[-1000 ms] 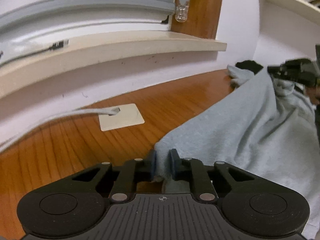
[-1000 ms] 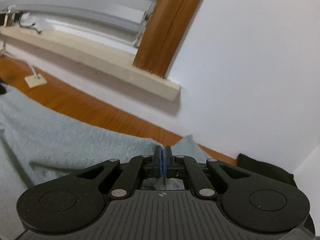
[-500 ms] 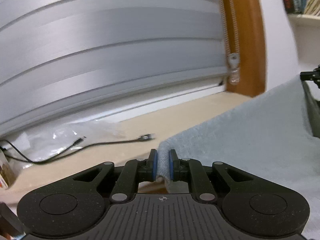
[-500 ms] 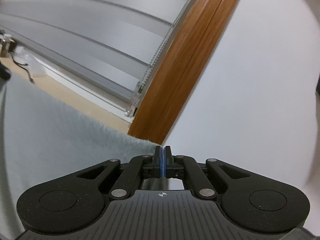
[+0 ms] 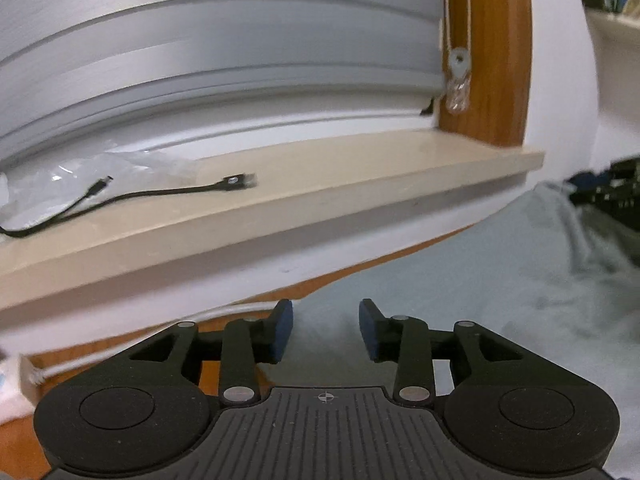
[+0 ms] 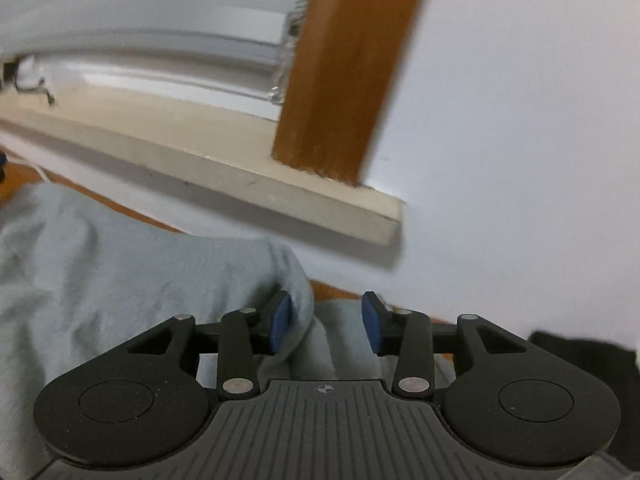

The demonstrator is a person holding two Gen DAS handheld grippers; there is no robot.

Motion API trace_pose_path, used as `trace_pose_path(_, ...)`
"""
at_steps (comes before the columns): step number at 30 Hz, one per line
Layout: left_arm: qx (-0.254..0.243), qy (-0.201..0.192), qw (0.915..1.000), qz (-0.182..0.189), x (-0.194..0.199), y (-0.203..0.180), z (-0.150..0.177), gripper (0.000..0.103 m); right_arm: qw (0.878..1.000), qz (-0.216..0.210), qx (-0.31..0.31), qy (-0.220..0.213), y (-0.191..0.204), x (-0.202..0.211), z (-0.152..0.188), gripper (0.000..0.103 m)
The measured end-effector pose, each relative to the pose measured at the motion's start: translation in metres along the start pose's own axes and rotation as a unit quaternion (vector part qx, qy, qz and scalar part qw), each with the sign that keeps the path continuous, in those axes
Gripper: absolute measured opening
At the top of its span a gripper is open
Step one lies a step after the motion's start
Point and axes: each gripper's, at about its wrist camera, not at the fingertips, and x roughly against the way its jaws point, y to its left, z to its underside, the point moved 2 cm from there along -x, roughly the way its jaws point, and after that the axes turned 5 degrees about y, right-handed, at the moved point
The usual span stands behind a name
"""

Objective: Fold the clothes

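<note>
1. Grey cloth (image 5: 460,312) fills the lower right of the left wrist view. It lies on the brown wooden table (image 5: 312,288).
2. The left gripper (image 5: 326,328) is wide open. Its two blue pads (image 5: 282,330) stand apart with the cloth lying between them, and they squeeze nothing.
3. Past the cloth is a pale window sill (image 5: 320,184) with a black cable (image 5: 160,194) and a clear plastic bag (image 5: 80,184) on it. A white cord (image 5: 120,352) runs along the table by the wall.
4. At the far right edge sits something black and blurry; I cannot tell what it is.
5. In the right wrist view the same grey cloth (image 6: 120,264) lies low on the left.
6. The right gripper (image 6: 326,324) is wide open too. A rolled edge of the cloth touches its left pad (image 6: 278,326), but nothing is pinched.
7. A dark cloth (image 6: 580,356) lies at the right, by the white wall (image 6: 520,120).
</note>
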Motion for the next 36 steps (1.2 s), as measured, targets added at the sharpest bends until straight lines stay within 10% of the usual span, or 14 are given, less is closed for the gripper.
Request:
trace_pose_path(15, -0.008, 0.02, 0.9942, 0.105, -0.056, -0.08, 0.009, 0.066, 0.988, 0.052, -0.125, 0.071, -0.117, 0.006, 0.109, 0.042)
trace_pose_path(26, 0.008, 0.018, 0.9927, 0.119, -0.074, -0.084, 0.012, 0.067, 0.984, 0.02, -0.162, 0.071, -0.132, -0.057, 0.083, 0.052)
trace_pose_path(28, 0.01, 0.023, 0.9922, 0.122, -0.074, -0.083, 0.012, 0.068, 0.982, 0.018, -0.169, 0.08, -0.134, -0.067, 0.083, 0.048)
trace_pose_path(32, 0.01, 0.033, 0.9922, 0.12, -0.077, -0.083, 0.012, 0.069, 0.986, 0.002, -0.152, 0.075, -0.133, -0.063, 0.081, 0.008)
trace_pose_path(36, 0.008, 0.044, 0.9926, 0.113, -0.08, -0.083, 0.013, 0.069, 0.984, 0.11, -0.127, 0.062, -0.147, -0.037, 0.077, 0.007)
